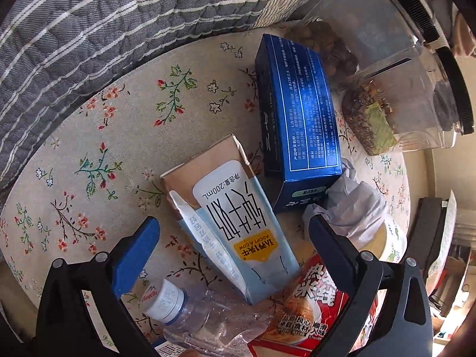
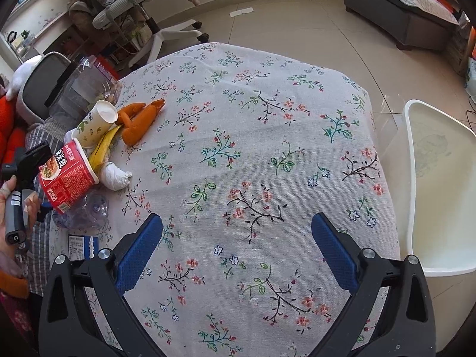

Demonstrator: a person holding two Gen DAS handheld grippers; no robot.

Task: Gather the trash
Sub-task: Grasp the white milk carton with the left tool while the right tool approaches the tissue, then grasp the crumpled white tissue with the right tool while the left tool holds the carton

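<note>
In the left wrist view my left gripper [image 1: 233,232] is open, its fingers on either side of a flattened milk carton [image 1: 238,223] lying on the floral tablecloth [image 1: 119,136]. A crushed clear bottle [image 1: 196,312], a red noodle cup [image 1: 309,306], a crumpled tissue [image 1: 354,208] and a blue box [image 1: 297,119] lie around it. In the right wrist view my right gripper [image 2: 236,235] is open and empty above bare cloth [image 2: 267,148]. The red cup [image 2: 65,175], a paper cup [image 2: 95,122], a banana peel [image 2: 104,145], carrots [image 2: 139,122] and a tissue [image 2: 114,175] are piled at the left.
A white bin [image 2: 437,184] stands beside the table's right edge. Clear plastic food containers [image 1: 395,80] sit at the table's far side, next to a striped quilt [image 1: 104,20]. An office chair [image 2: 142,9] and a sofa [image 2: 401,9] stand on the floor beyond.
</note>
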